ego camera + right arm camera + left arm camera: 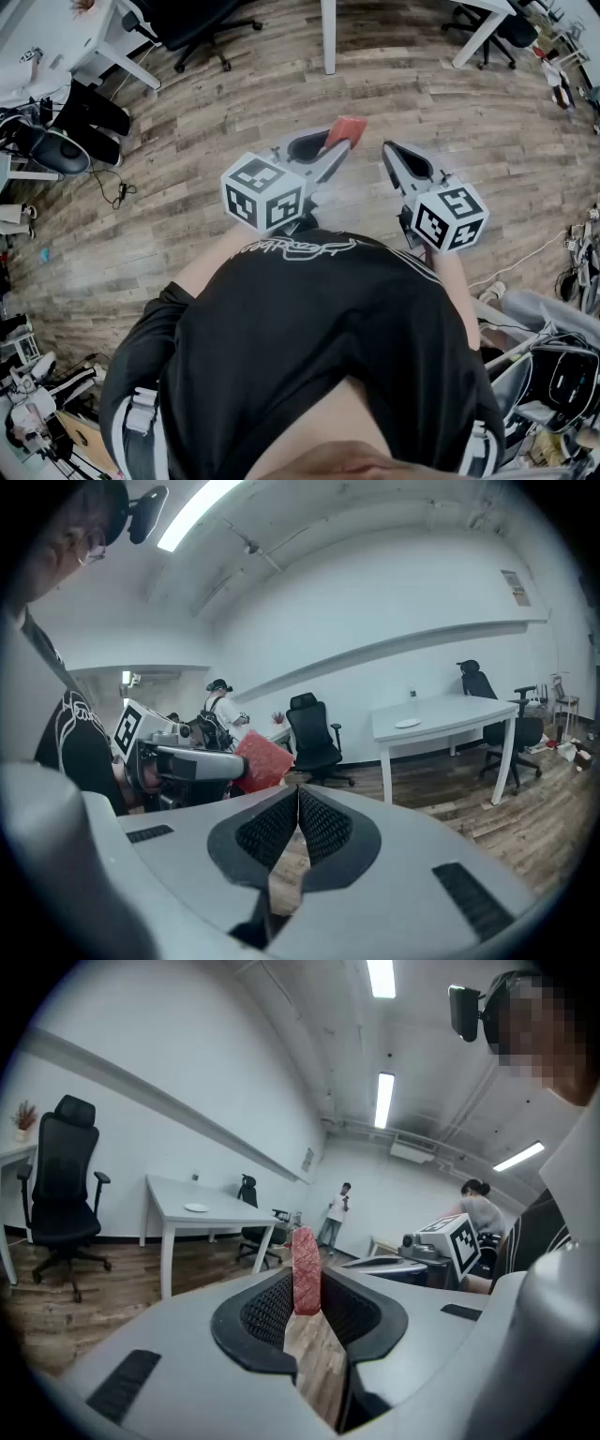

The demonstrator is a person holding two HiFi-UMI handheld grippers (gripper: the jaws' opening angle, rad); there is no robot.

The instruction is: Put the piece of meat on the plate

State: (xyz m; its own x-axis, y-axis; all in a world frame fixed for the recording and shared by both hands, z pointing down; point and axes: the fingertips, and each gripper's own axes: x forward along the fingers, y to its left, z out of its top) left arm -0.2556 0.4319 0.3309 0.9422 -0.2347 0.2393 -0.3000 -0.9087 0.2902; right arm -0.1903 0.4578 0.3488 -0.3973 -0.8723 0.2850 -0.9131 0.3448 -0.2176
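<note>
The piece of meat [305,1271], a flat red marbled slab, stands on edge between the pads of my left gripper [307,1290], which is shut on it. In the head view the meat [345,129] sticks out past the left gripper [337,150] over the wood floor. In the right gripper view the meat [262,758] shows at the left. My right gripper [298,797] is shut with nothing in it, and it is held level beside the left one [389,150]. A small white plate [196,1207] lies on a white table [239,1215] some way ahead; the plate [408,724] also shows in the right gripper view.
Black office chairs [61,1194] [314,733] stand near the white table [459,716]. White table legs [328,37] and a chair base [202,37] lie ahead on the floor. Cables and equipment [47,150] crowd the left and right edges. People [337,1208] stand in the background.
</note>
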